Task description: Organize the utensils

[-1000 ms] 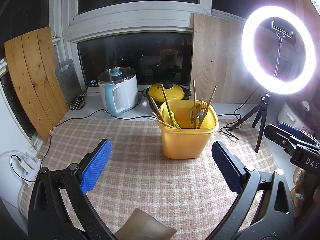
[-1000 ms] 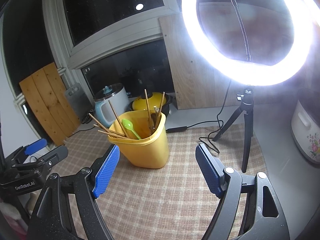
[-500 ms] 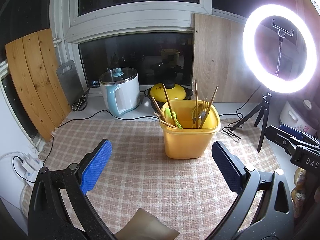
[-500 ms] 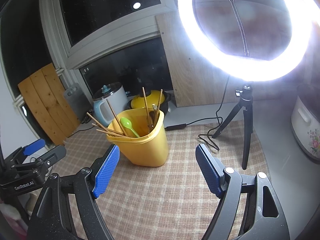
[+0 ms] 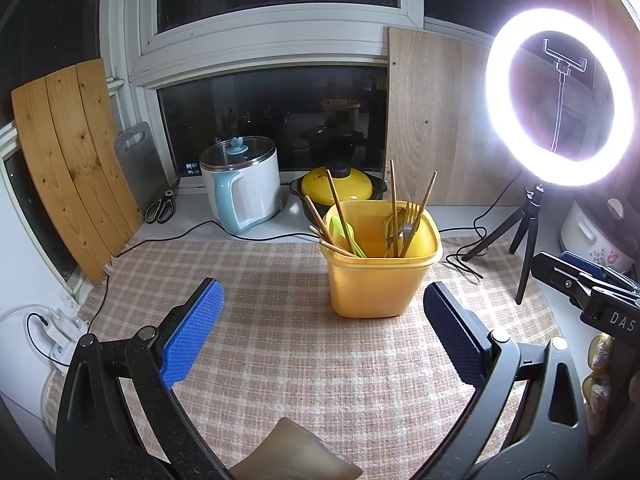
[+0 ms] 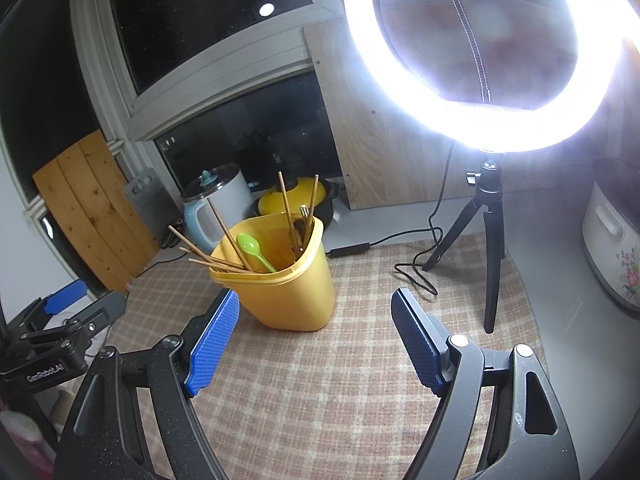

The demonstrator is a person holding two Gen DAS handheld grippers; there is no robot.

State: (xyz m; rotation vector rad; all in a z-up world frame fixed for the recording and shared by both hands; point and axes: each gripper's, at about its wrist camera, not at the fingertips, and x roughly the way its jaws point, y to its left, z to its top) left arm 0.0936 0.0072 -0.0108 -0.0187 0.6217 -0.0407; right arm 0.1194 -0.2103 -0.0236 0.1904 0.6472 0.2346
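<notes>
The yellow bin (image 5: 384, 276) is being kept upright on the checked mat (image 5: 280, 340) of the bench, so the chopsticks (image 5: 340, 212), green spoon (image 6: 252, 250) and fork (image 5: 410, 220) are being held standing inside it (apparently already sorted). Both the left gripper (image 5: 320, 332) and right gripper (image 6: 314, 340) are being held with jaws released, empty, the bin lying ahead, beyond the pads.

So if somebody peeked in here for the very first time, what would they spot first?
Probably the big glowing ring light on its little tripod, at the right edge of the checked mat. Next, the yellow tub in the middle of the mat, with wooden chopsticks, a green spoon and a fork sticking out. Up close, each gripper's blue pads stand wide apart with nothing between them: left gripper, right gripper.
</notes>
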